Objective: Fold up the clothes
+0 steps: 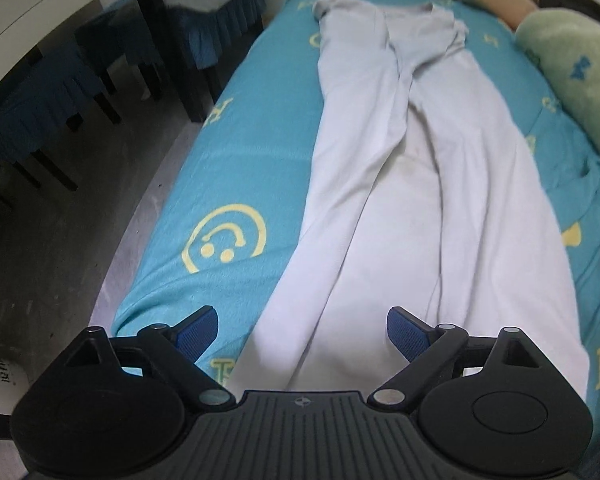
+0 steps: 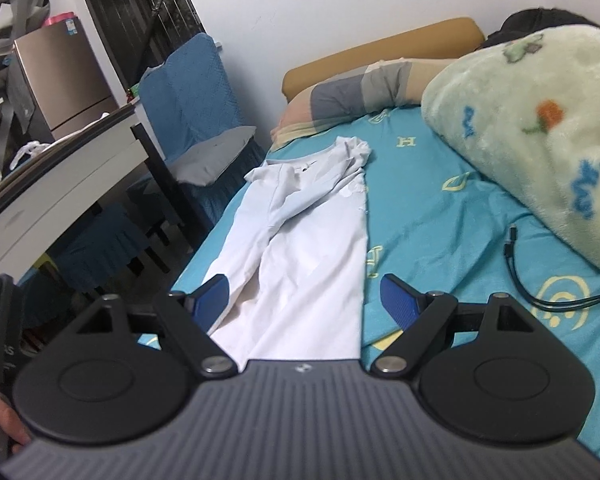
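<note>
White trousers (image 1: 400,184) lie stretched lengthwise on a turquoise bed sheet (image 1: 236,160), waistband at the far end, leg ends near me. My left gripper (image 1: 303,332) is open and empty, hovering just above the leg ends. In the right wrist view the trousers (image 2: 304,248) lie left of centre on the sheet (image 2: 440,216). My right gripper (image 2: 303,300) is open and empty, above the near end of the right trouser leg.
A green fleece blanket (image 2: 540,128) is bunched at the right. A black cable (image 2: 540,280) lies on the sheet beside it. A striped pillow (image 2: 360,92) sits at the head. A white table (image 2: 60,184) and blue-covered chairs (image 2: 192,92) stand left of the bed.
</note>
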Tool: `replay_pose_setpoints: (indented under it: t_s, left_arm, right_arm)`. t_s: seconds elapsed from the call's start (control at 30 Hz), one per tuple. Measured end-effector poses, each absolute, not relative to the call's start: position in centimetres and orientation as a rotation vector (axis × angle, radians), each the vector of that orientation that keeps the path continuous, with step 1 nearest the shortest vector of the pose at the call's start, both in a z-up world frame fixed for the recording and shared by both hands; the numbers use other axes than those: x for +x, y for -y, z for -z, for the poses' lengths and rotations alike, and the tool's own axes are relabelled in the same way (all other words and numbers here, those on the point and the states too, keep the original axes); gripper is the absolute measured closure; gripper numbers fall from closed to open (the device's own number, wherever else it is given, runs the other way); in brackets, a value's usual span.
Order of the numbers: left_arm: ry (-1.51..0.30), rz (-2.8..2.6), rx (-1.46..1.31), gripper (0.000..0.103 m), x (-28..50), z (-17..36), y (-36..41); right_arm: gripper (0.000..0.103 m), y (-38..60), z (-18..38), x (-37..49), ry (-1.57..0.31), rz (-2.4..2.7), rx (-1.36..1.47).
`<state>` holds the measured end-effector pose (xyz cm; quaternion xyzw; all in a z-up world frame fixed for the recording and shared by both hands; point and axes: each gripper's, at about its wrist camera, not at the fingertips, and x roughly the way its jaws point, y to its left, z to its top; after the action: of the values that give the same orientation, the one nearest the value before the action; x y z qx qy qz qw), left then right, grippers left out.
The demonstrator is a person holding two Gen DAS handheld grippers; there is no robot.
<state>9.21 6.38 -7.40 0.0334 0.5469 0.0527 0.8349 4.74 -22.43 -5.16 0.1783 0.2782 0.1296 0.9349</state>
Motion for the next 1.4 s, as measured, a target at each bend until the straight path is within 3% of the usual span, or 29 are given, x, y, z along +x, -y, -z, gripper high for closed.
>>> replay_pose_setpoints:
  t_s: [0.13,0.27,0.43,0.67,1.07,1.23,1.33,1.4]
  left_arm:
    - [-1.219,-0.108,0.091,0.014,9.9,7.6,-7.0]
    - [-1.281,-0.056,0.112,0.026,11.4,7.4,-8.2]
    - [-1.283,0.048,0.197,0.031,12.5,6.3,-9.1]
    - [-1.332,0.261,0.224,0.048,11.8,7.0,-10.0]
    - [-1.346,0.595,0.057,0.050,10.3,10.8,-16.3]
    - [-1.370,0.744,0.025,0.058,9.4,11.8,-16.8]
    - [-1.386,0.749,0.040,0.073,9.4,11.9,-16.8]
    - [-1.395,0.742,0.079,0.099,9.4,11.7,-16.5]
  right_arm:
    - [0.019,22.1,5.4,5.2,-0.582,-0.285,0.360]
    - [0.019,22.4,5.7,5.5,-0.604,-0.302,0.382]
    - [0.019,23.0,6.3,5.9,-0.641,-0.303,0.424]
    - [0.019,23.3,7.4,6.5,-0.688,-0.288,0.448]
    - [0.019,22.6,9.9,7.8,-0.787,-0.267,0.466]
    - [0.019,22.7,10.6,8.3,-0.816,-0.257,0.494]
    - [0.019,22.8,10.8,8.4,-0.825,-0.252,0.510]
    - [0.019,23.0,10.8,8.4,-0.824,-0.252,0.515]
